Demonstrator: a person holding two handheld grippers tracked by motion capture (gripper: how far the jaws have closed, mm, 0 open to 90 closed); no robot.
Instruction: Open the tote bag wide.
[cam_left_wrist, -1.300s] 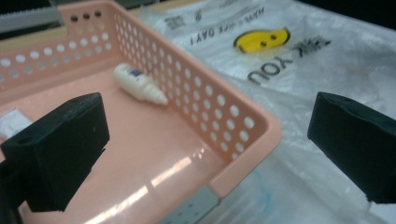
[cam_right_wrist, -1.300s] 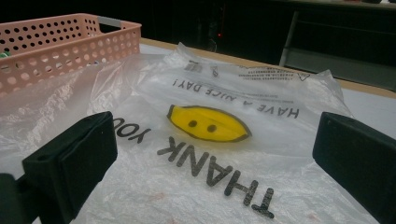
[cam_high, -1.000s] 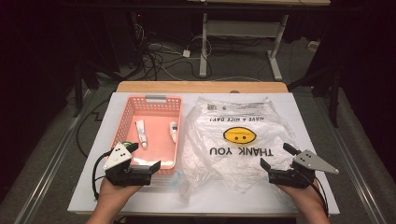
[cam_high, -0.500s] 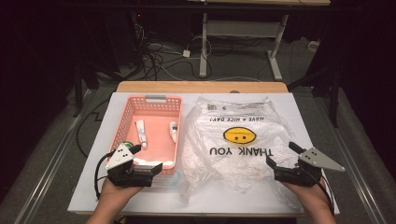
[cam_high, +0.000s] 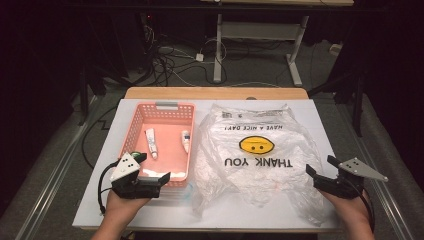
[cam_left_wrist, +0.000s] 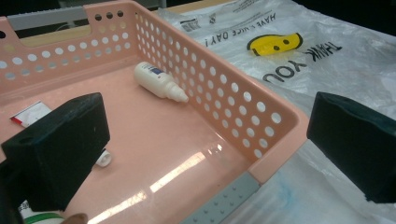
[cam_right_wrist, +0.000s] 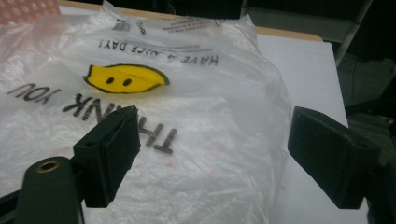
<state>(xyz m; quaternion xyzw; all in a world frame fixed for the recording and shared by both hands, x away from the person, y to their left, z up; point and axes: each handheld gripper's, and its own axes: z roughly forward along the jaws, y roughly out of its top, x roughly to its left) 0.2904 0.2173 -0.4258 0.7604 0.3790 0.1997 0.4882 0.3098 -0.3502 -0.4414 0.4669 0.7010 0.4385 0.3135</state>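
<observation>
While your right gripper (cam_high: 321, 177) has slid in toward the plastic bag (cam_high: 255, 155), its jaws have just been narrowing, yet they still stand apart with the bag's crinkled near edge under and ahead of them, not pinched. That suggests you are setting up a grasp on the bag's right side. Your left gripper (cam_high: 152, 176) stays put, jaws spread, straddling the near right corner of the pink basket (cam_left_wrist: 243, 105). Beyond those jaws a small white bottle (cam_left_wrist: 159, 81) lies on the basket floor. The bag is thin, translucent and wrinkled, printed with a yellow smiley (cam_right_wrist: 123, 77).
</observation>
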